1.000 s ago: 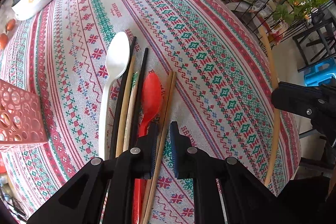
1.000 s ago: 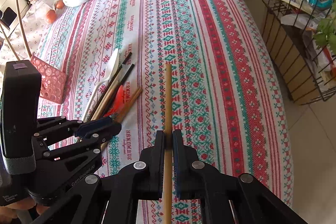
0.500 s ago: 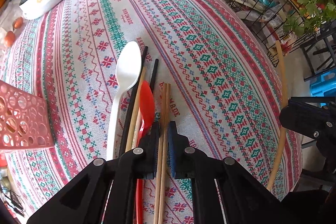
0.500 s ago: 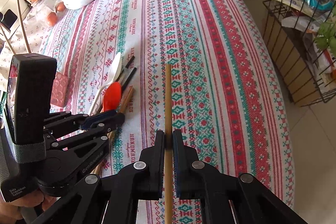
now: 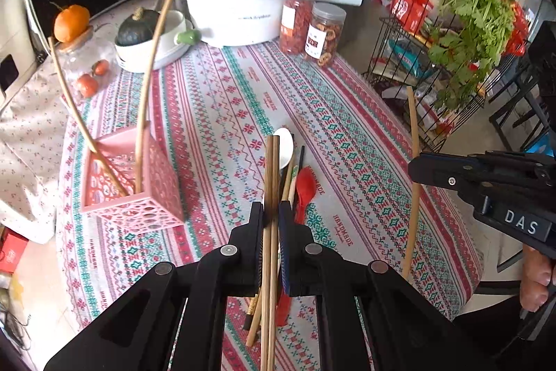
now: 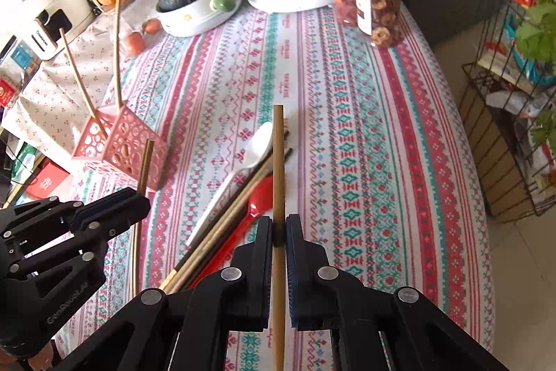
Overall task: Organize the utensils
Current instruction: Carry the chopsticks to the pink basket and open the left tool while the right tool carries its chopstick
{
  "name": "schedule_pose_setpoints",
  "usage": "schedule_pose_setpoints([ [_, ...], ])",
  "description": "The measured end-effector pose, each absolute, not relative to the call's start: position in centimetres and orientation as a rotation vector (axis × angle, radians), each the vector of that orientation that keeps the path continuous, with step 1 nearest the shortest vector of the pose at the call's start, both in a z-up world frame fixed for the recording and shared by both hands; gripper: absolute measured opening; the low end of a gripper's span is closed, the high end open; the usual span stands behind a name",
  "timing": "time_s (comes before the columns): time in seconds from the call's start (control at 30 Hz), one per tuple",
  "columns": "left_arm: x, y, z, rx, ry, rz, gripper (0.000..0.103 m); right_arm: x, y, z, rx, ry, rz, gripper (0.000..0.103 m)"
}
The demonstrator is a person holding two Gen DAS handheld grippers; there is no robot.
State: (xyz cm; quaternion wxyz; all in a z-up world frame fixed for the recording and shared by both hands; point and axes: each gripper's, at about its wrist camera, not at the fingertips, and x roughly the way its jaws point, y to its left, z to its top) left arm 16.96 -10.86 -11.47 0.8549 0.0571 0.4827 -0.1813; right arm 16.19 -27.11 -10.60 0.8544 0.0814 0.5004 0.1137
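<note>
My left gripper [image 5: 271, 211] is shut on a pair of wooden chopsticks [image 5: 270, 176], held off the table and pointing away. Below them lies the pile: a white spoon [image 5: 285, 146], a red spoon [image 5: 305, 186], black chopsticks [image 5: 301, 159] and pale ones. My right gripper [image 6: 278, 228] is shut on a single wooden chopstick [image 6: 278, 162] above the same pile, where the white spoon [image 6: 257, 141] and red spoon [image 6: 260, 197] show. A pink perforated holder [image 5: 139, 197] with two bamboo sticks stands to the left. The left gripper [image 6: 139, 204] sits just right of the holder [image 6: 121, 141].
At the back of the patterned tablecloth [image 5: 347, 134] stand a white cooker pot [image 5: 239, 6], two snack jars [image 5: 323, 33] and a bowl with a squash [image 5: 139, 33]. A wire rack with greens [image 5: 451, 40] stands off the table's right edge.
The left gripper closed on the wooden chopstick pair and lifted it off the pile. Both grippers rose and tilted up, bringing the pink holder and the back of the table into view.
</note>
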Motion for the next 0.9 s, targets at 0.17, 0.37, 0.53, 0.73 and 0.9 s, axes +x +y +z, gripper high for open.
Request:
schedule_pose_setpoints([
  [0.17,15.3,-6.9,-8.7,0.088,0.935,-0.355,0.009,15.5,-24.0,-8.7,0.126,0.976,0.264,0.006],
  [0.37,14.4,-2.3,-6.6,0.015,0.856,-0.313,0.009,15.0,-20.5,-7.1,0.072,0.897,0.292,0.006],
  [0.53,14.3,1.2,-3.3,-0.074,0.722,-0.271,0.009,14.9,-18.2,-4.9,0.063,0.817,0.327,0.006],
  [0.73,14.7,3.9,-0.4,-0.119,0.523,-0.172,0.009,15.5,-16.0,-2.6,0.081,0.742,0.370,0.006],
  [0.9,15.9,3.8,0.6,-0.116,0.413,-0.154,0.009,16.3,-15.7,-1.1,0.126,0.692,0.393,0.006],
])
